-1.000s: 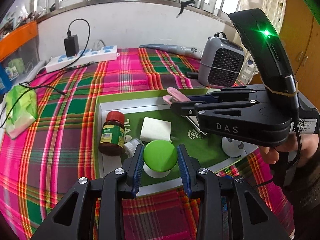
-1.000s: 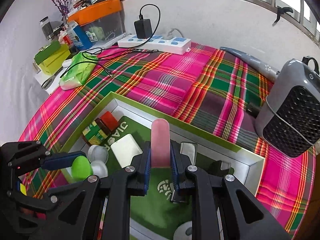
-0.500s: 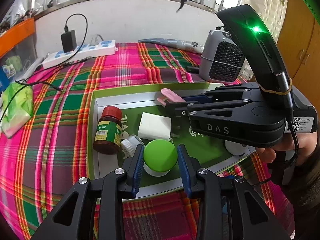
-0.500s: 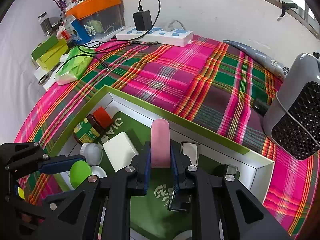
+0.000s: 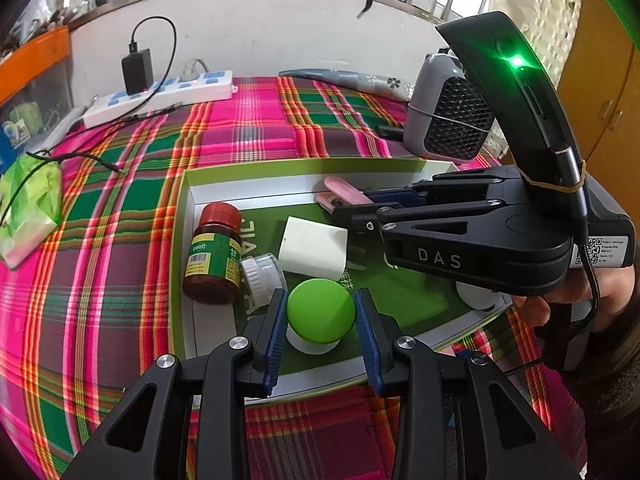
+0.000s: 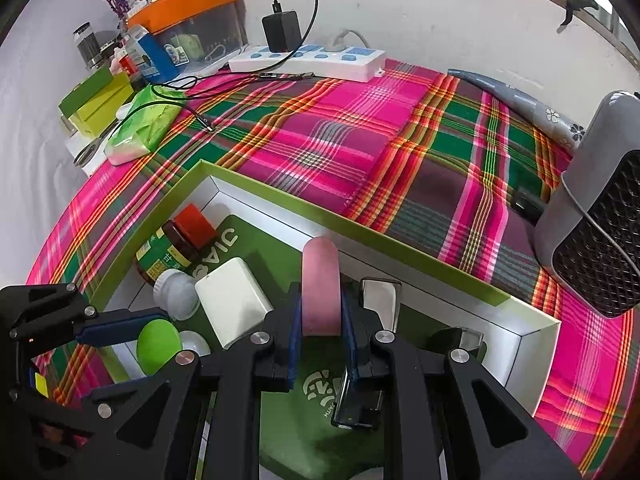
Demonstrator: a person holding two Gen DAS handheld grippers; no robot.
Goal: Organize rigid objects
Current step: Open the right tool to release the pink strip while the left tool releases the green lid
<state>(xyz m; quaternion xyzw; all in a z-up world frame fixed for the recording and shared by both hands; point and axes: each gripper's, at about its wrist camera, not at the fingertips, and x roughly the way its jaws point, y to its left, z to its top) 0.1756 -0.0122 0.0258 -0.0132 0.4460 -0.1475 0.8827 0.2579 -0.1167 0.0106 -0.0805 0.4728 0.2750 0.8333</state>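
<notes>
At lower centre of the left wrist view, the left gripper (image 5: 320,320) pinches a round green-capped white jar (image 5: 320,316) over the shallow green-rimmed cardboard box (image 5: 304,168). Right of it, the right gripper (image 5: 340,204) fingers clamp a flat pink nail file (image 5: 346,192). Both look mid-placement; next, lower and release inside the box.

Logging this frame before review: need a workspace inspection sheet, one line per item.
Surface: plaid cloth under a green-rimmed tray.
Job's things: in the tray, a red-capped bottle lying down, a white block, a small white jar, a green-capped jar and a pink strip.
Clutter: tissue pack, heater, boxes and bottles at the far left.
Grippers: left gripper shut on the green-capped jar; right gripper shut on the pink strip.
Cables: power strip with black charger; loose black lead across the cloth.
Surroundings: white wall, barred window.
</notes>
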